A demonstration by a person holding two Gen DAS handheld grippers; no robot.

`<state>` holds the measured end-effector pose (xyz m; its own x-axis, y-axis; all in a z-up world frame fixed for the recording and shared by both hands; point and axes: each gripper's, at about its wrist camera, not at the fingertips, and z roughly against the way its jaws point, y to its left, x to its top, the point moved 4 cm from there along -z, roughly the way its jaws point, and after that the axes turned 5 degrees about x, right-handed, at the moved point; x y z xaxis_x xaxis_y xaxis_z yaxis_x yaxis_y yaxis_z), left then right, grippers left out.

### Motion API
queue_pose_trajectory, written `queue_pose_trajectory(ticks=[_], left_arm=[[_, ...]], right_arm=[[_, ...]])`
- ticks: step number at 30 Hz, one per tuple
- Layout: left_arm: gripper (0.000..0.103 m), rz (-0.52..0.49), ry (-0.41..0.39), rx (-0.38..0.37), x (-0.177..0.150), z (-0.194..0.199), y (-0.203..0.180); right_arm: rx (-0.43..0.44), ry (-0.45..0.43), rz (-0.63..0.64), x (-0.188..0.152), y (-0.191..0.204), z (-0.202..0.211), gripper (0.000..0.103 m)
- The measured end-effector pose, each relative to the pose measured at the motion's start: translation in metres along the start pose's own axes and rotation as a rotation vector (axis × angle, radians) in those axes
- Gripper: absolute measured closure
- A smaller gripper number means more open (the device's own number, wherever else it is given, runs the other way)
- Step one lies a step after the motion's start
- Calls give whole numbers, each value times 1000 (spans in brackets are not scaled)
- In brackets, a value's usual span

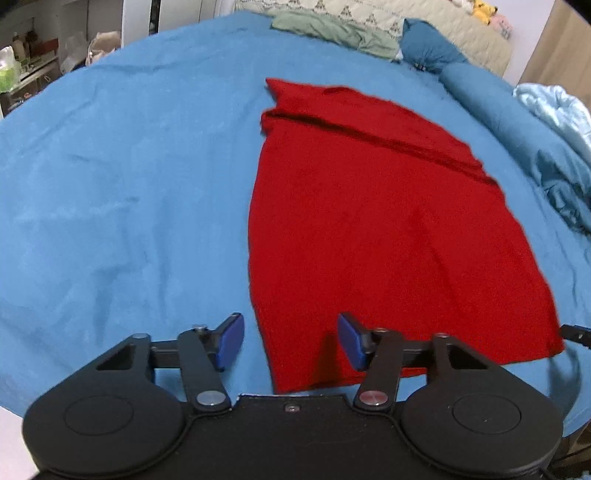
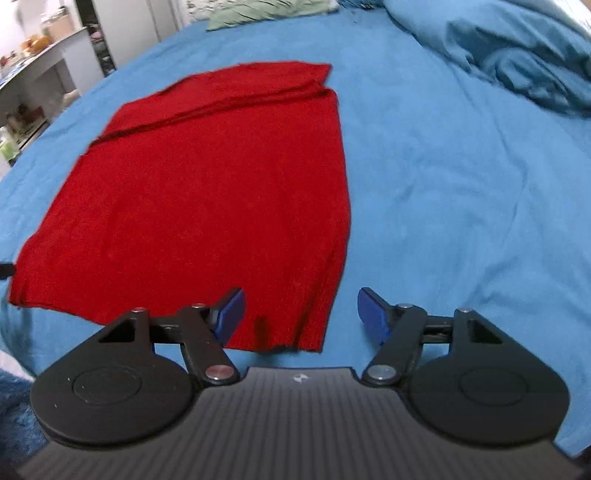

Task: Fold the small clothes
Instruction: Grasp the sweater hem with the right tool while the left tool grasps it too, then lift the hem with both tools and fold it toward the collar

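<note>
A red garment lies flat on the blue bedsheet, with a folded band across its far end. My left gripper hovers over the garment's near left corner, jaws apart, blue pads clear of the cloth. In the right wrist view the same red garment spreads to the left, and my right gripper stands open above its near right corner with nothing pinched between the pads.
A bunched blue duvet lies at the far right of the bed, with a pale blue cloth beside it. A green garment rests near the beige headboard cover. Shelves and clutter stand beyond the bed's left edge.
</note>
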<state>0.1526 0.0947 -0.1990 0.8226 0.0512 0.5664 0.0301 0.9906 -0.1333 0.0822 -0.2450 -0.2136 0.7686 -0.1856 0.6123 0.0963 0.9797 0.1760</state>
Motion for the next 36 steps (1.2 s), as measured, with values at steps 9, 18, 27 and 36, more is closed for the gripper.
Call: queue_pose_trajectory(ticks=[9, 18, 27, 36], left_arm=[[80, -37, 11, 29, -13, -15, 0], [98, -95, 19, 22, -5, 2, -9], [98, 45, -166, -61, 73, 59, -9], [98, 179, -367, -72, 253, -2, -18]], right_arm=[[-5, 35, 0, -9, -4, -28, 62], [62, 12, -67, 2, -11, -16, 80], [287, -173, -263, 85, -31, 46, 80], [315, -334, -174, 277, -37, 3, 80]])
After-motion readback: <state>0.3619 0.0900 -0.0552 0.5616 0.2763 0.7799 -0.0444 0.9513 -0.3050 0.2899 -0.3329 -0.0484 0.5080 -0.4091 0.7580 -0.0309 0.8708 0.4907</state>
